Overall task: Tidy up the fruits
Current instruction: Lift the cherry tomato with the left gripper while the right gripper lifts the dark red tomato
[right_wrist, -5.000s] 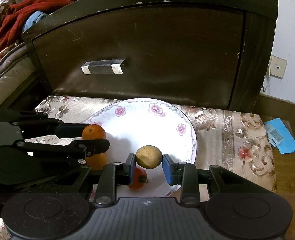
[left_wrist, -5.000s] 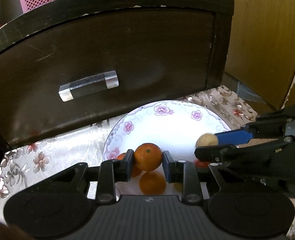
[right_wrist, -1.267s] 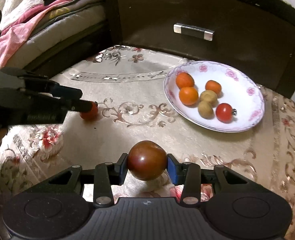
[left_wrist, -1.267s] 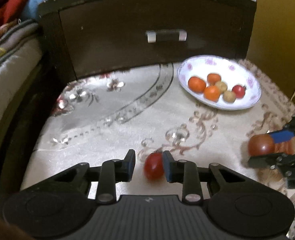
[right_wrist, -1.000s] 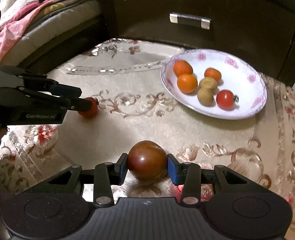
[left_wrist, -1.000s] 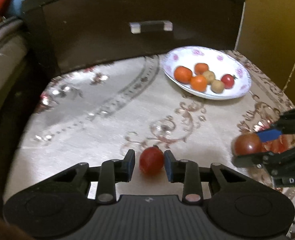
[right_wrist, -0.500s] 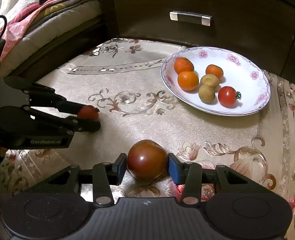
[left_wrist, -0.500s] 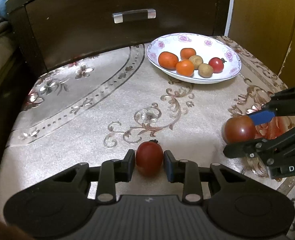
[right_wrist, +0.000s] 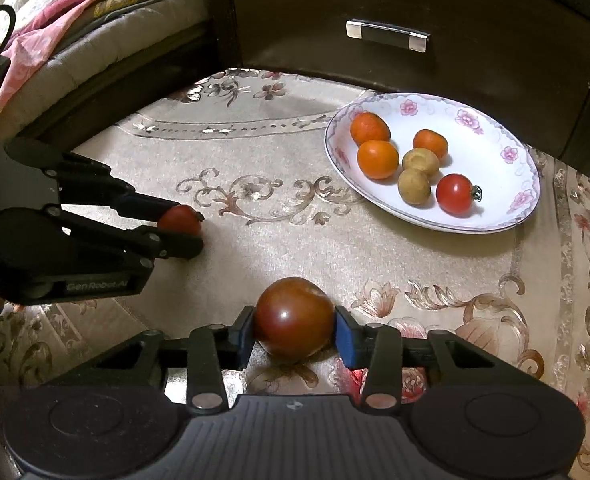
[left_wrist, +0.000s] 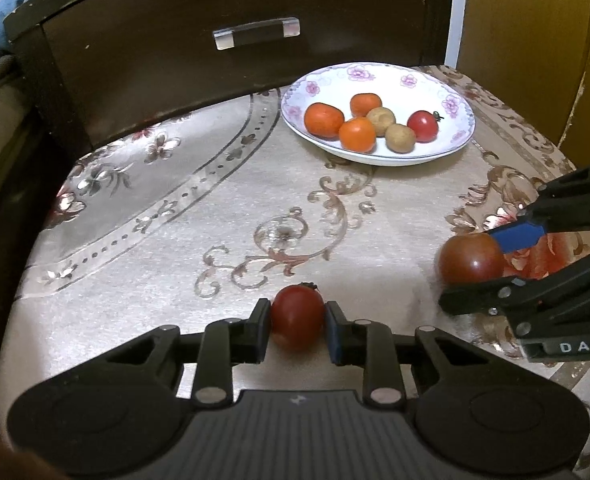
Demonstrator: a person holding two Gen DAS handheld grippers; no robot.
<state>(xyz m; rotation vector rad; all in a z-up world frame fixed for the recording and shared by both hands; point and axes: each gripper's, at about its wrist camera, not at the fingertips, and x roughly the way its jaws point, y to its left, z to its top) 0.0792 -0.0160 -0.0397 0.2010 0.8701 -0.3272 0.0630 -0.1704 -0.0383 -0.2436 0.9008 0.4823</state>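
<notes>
My left gripper (left_wrist: 297, 318) is shut on a small red tomato (left_wrist: 297, 316) low over the patterned tablecloth; it also shows in the right wrist view (right_wrist: 179, 219). My right gripper (right_wrist: 294, 330) is shut on a large dark red-brown tomato (right_wrist: 293, 317), seen in the left wrist view (left_wrist: 471, 258) at the right. A white floral plate (left_wrist: 379, 76) at the back holds three oranges, two small brown fruits and a red tomato (left_wrist: 423, 126); it also appears in the right wrist view (right_wrist: 491, 128).
A dark wooden drawer front (left_wrist: 231, 36) with a clear handle stands behind the plate. Bedding (right_wrist: 75, 24) lies to the left. A yellow wooden panel (left_wrist: 535, 32) is at the right. The cloth (left_wrist: 215, 208) spreads between grippers and plate.
Both grippers left the plate, where they held an orange and a brown fruit, and have each closed on a tomato on the near cloth. In the last half second little has moved.
</notes>
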